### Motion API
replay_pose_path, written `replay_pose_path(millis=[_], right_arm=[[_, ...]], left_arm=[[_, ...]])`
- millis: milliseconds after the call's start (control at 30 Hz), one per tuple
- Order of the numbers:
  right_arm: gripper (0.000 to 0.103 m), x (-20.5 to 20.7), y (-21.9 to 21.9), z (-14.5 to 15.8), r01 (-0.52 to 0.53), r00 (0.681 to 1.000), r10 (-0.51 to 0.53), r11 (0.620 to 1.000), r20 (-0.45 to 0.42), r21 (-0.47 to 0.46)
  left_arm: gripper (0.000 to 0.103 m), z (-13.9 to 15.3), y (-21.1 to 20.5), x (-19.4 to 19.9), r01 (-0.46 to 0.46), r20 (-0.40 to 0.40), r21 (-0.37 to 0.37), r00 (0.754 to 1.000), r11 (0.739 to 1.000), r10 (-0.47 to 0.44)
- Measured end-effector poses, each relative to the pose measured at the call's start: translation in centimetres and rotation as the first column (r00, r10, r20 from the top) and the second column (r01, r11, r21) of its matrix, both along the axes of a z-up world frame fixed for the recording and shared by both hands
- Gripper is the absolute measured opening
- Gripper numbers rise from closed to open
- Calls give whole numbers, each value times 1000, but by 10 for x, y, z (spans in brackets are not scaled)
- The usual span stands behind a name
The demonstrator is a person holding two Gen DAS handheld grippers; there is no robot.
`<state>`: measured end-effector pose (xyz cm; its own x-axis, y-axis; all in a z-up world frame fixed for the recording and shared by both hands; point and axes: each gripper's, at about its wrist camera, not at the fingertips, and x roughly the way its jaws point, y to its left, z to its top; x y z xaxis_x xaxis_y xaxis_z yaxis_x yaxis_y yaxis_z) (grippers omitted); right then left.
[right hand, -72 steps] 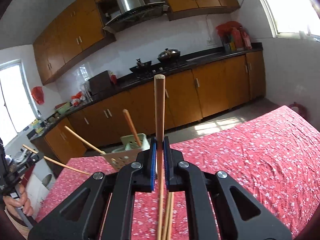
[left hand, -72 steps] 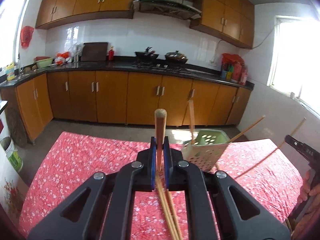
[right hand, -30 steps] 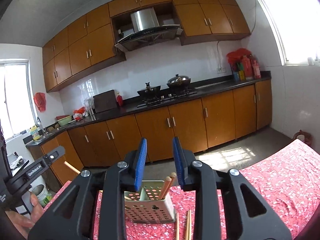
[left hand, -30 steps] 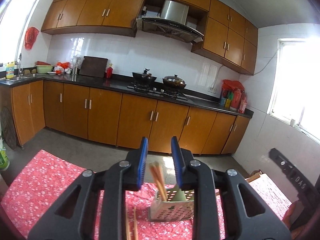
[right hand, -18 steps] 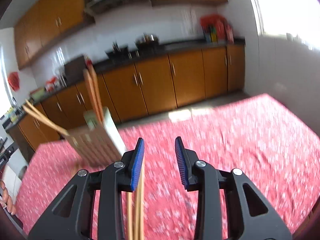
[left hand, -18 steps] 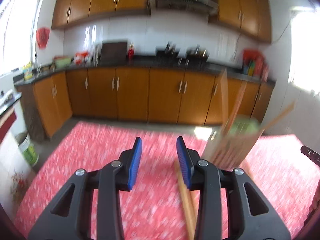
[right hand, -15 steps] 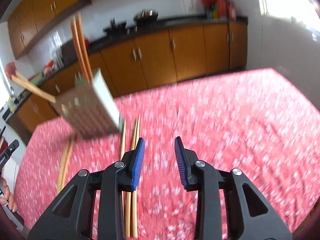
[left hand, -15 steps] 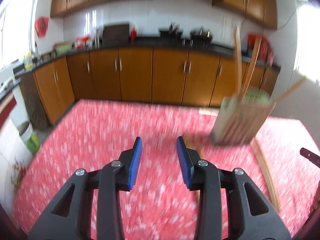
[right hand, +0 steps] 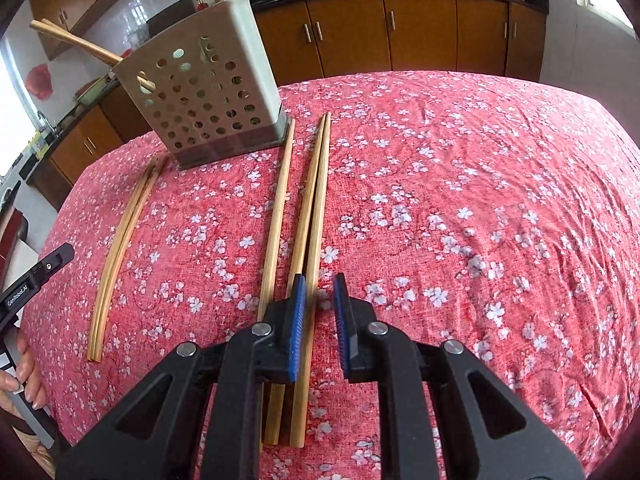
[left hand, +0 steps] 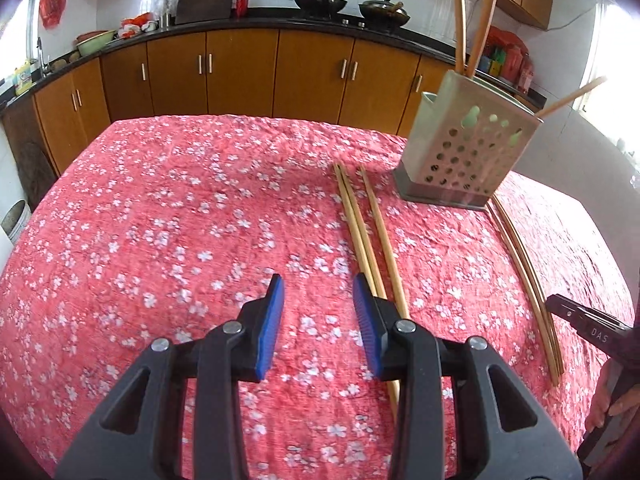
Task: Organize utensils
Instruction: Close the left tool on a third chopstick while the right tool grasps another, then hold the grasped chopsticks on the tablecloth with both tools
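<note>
Chopsticks [right hand: 308, 216] are lying loose on the red floral tablecloth [right hand: 480, 200], three in a bunch just beside the perforated utensil holder [right hand: 208, 96], with a thinner pair [right hand: 120, 248] lying on its other side. Right gripper [right hand: 318, 312] is hovering spread apart over the bunch, gripping nothing. Left gripper [left hand: 318, 320] is also gaping wide with nothing in it, with the bunch running under its right finger.

Materials and finishes, table surface

Tablecloth [left hand: 160, 208]: red floral cloth, matt, finely crinkled; chopsticks [right hand: 316, 200]: pale wood, smooth, matt; utensil holder [right hand: 204, 92]: perforated grey-green plastic, dull sheen; left gripper [left hand: 318, 316] and right gripper [right hand: 320, 312]: black matt plastic, ribbed blue pads [left hand: 268, 328], metal bolts.
</note>
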<state>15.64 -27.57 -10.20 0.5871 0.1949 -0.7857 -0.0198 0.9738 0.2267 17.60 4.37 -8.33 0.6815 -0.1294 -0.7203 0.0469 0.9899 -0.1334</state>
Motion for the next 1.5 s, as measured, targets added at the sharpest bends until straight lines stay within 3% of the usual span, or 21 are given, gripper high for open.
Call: replay_pose_path(millis=[167, 267, 400, 600, 867, 967, 1100, 1267, 1367, 1500], right_arm=[[11, 1, 7, -4, -19, 1000, 19, 998, 10, -53], [8, 4, 3, -5, 21, 1000, -19, 994, 18, -107], [7, 10, -20, -6, 137, 991, -137, 987, 11, -89], [7, 9, -25, -7, 141, 990, -140, 986, 14, -91], [7, 7, -26, -7, 140, 990, -138, 985, 19, -105], [8, 6, -27, -6, 136, 991, -135, 986, 16, -96], [8, 3, -24, -5, 120, 993, -118, 987, 28, -103], [8, 9, -27, -5, 127, 991, -121, 982, 50, -139], [8, 17, -34, -5, 158, 987, -149, 972, 65, -174], [8, 20, -42, -5, 174, 984, -166, 973, 65, -153]], left_arm=[[36, -5, -8, 2, 33, -28, -26, 999, 999, -33], [34, -8, -13, 4, 48, -42, -25, 998, 999, -49], [29, -11, -21, 5, 74, -54, -21, 996, 997, -75], [20, -18, -36, 8, 109, -78, 24, 991, 994, -107], [15, -28, -38, 11, 81, -93, 110, 993, 991, -71], [15, -27, -37, 13, 73, -92, 110, 994, 991, -63], [9, -28, -33, 18, 44, -78, 144, 996, 989, -33], [9, -28, -2, 34, -37, -80, 130, 996, 991, 48], [10, -28, 11, 38, -49, -71, 118, 996, 992, 57], [10, -26, 24, 35, -47, -66, 69, 997, 997, 51]])
